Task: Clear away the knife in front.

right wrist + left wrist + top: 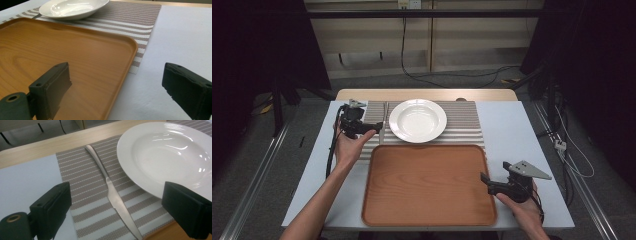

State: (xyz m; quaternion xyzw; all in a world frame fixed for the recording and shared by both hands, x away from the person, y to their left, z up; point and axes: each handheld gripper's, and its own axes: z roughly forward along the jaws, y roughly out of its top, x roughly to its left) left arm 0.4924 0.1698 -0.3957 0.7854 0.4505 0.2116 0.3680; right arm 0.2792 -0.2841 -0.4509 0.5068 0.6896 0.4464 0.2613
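Both grippers wide open, empty: left gripper over knife, right gripper at tray edge.

Both forearms reach forward. The left gripper and right gripper point inward, jaws wide apart, holding nothing.

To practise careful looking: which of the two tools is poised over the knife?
The left tool: its open jaws frame the knife lying on the striped placemat. The right tool straddles the wooden tray's edge.
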